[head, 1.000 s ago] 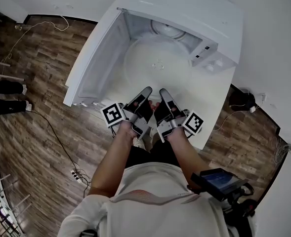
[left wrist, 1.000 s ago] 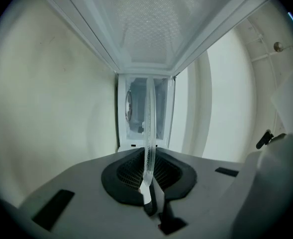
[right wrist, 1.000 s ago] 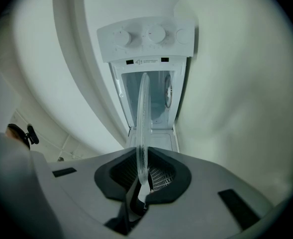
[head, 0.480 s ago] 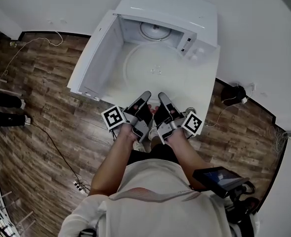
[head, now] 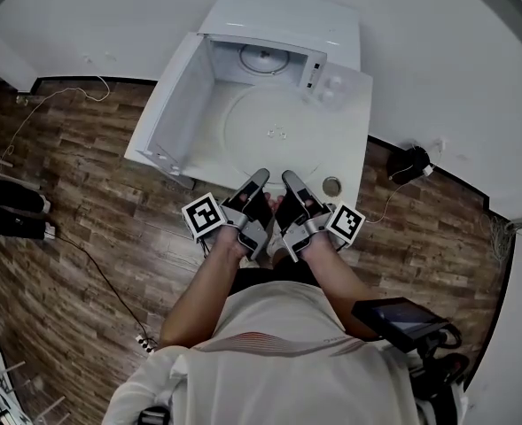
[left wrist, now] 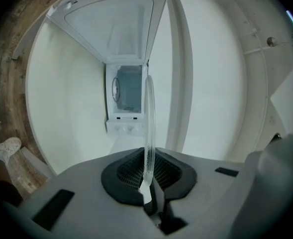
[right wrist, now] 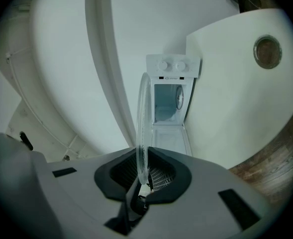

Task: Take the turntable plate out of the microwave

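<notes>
Two grippers work here: the left gripper (head: 259, 178) and the right gripper (head: 289, 177) each have their jaws nearly together, clamped side by side on the near rim of the one glass turntable plate (head: 276, 133). The plate is outside the single microwave (head: 287, 20), at 12 o'clock from the grippers. The microwave's door (head: 179, 104) stands open at 10 o'clock. The plate seems to be off the white table (head: 356, 140), though that is hard to judge. Bare tabletop lies at 3 o'clock.
</notes>
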